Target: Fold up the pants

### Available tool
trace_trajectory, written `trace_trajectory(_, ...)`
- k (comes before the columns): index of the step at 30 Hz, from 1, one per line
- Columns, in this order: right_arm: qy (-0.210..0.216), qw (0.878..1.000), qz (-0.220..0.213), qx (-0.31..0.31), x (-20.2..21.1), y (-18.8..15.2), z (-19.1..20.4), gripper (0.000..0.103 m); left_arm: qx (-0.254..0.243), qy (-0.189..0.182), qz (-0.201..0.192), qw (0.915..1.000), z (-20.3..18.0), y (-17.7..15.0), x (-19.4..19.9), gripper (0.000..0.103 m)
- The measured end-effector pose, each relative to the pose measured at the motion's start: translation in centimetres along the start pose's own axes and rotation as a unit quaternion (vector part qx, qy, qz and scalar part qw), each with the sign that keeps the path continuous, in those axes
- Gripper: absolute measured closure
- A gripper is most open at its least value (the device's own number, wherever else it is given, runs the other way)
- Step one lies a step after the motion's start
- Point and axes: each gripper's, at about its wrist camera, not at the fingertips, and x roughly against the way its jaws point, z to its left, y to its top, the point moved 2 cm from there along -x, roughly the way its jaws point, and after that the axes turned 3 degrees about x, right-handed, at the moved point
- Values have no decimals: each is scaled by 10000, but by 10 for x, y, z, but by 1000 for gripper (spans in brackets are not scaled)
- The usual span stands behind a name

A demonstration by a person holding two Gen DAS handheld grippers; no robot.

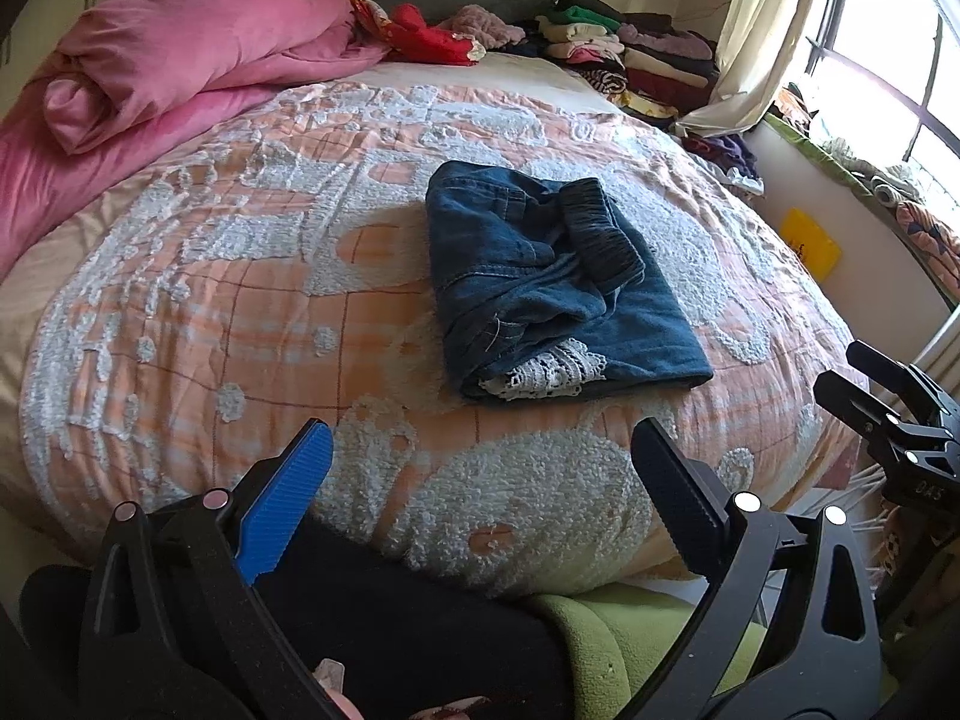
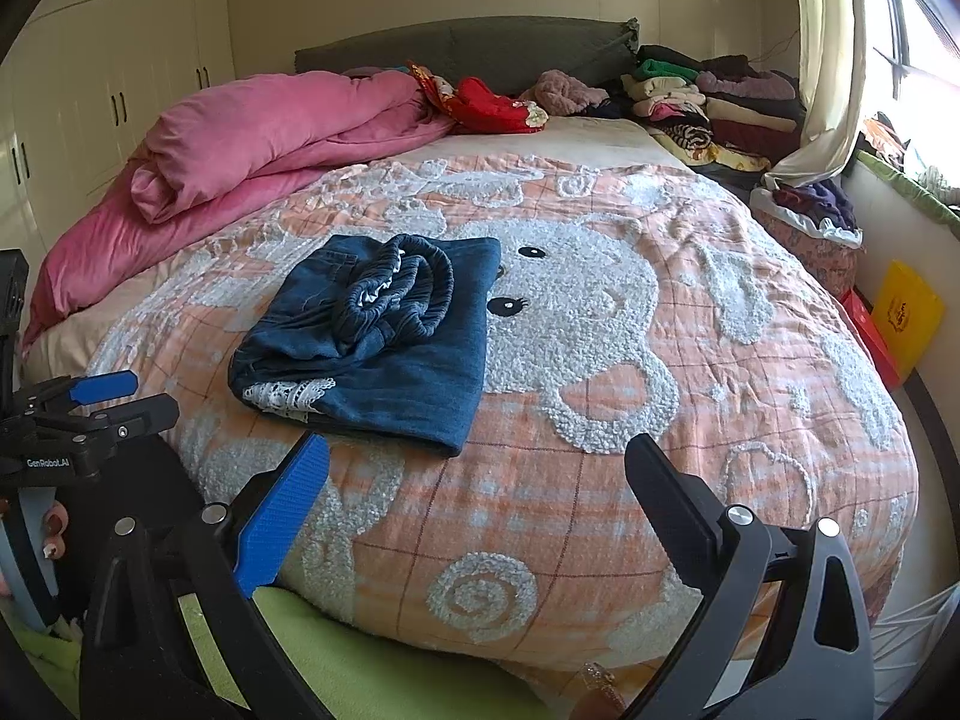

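Dark blue denim pants (image 1: 552, 282) lie folded into a compact rectangle in the middle of the bed, elastic waistband bunched on top and white lace trim showing at the near edge. In the right wrist view the same pants (image 2: 378, 342) sit left of centre. My left gripper (image 1: 480, 468) is open, held back at the bed's near edge with nothing between its fingers. My right gripper (image 2: 477, 480) is also open and empty, equally short of the pants. Each gripper shows in the other's view: the right gripper (image 1: 888, 396) at the far right edge, the left gripper (image 2: 114, 399) at the left.
An orange-and-white plush bedspread (image 2: 600, 324) covers the bed. A rolled pink quilt (image 1: 180, 54) lies at the back left. Stacked folded clothes (image 1: 648, 54) fill the back right beside a curtain and window. A yellow box (image 2: 906, 312) leans by the right wall. Green fabric (image 1: 630, 624) lies below.
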Motion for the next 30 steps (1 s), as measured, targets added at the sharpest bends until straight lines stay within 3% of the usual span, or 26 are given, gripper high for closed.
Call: trace_trajectory(30,-38,10000,63,39,-1,0,-3,5,102,77,1,9999,2,-2,2,10)
